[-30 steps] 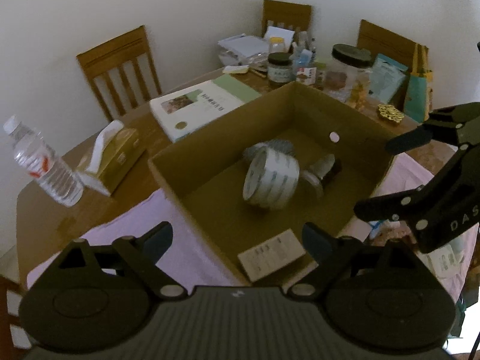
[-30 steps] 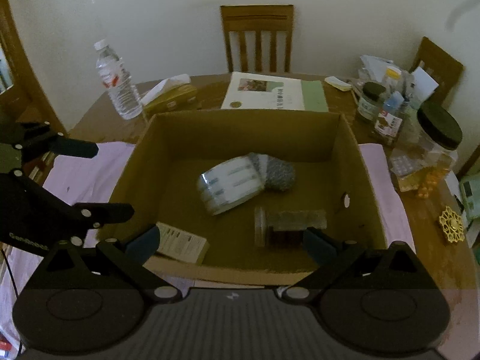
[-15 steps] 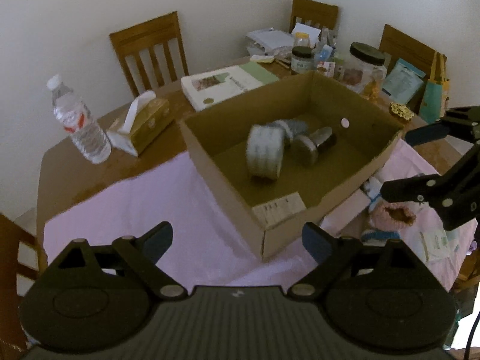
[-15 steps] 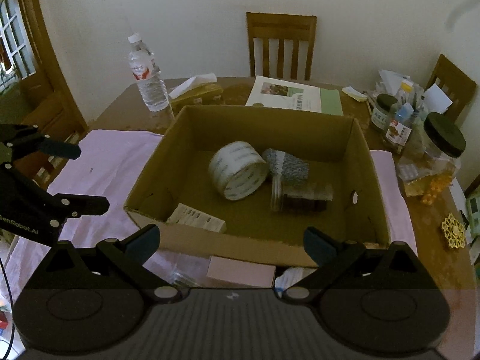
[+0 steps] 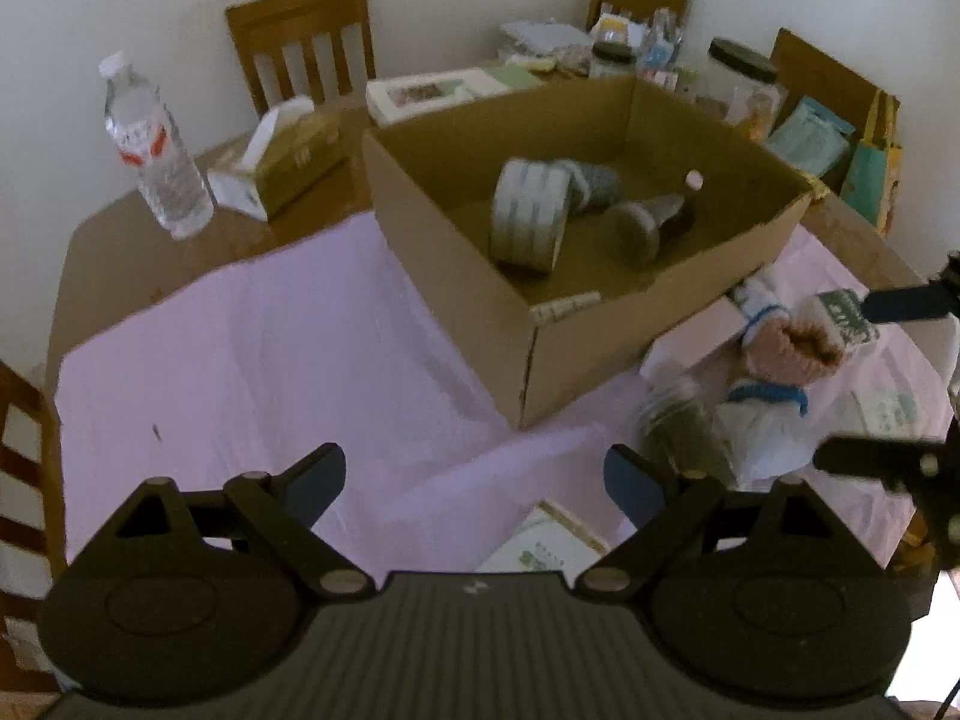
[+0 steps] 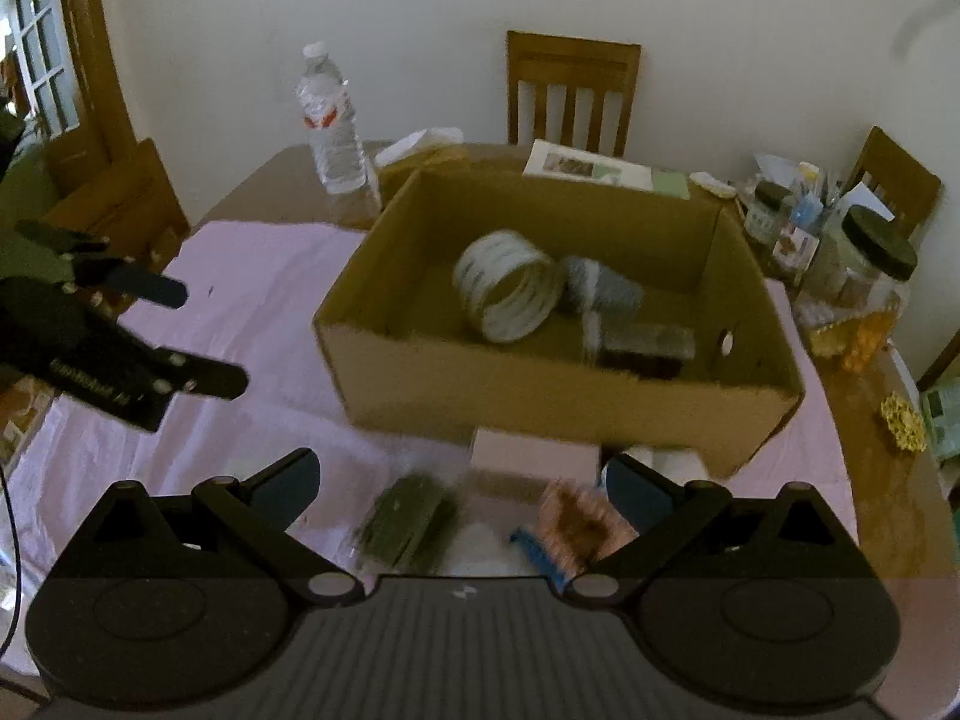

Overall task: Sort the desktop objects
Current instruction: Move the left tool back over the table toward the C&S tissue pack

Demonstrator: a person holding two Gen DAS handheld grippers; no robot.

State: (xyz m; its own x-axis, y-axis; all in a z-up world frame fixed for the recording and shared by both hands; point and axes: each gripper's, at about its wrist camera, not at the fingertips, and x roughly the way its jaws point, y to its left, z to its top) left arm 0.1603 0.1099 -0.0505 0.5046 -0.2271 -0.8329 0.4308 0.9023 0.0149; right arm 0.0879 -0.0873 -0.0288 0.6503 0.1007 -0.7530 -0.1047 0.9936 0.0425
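We are seeing a matt corrugated cardboard box (image 6: 540, 384) sitting on smooth lilac cloth (image 5: 252, 348) over a glossy wooden table (image 5: 120, 240), beside a clear plastic bottle (image 5: 157, 150).

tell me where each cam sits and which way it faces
Left wrist: on the left gripper, angled down across the pink cloth at the cardboard box; right gripper at the right edge.
Right wrist: on the right gripper, facing the box head-on; left gripper at left.
Shared: box, tape roll, water bottle.
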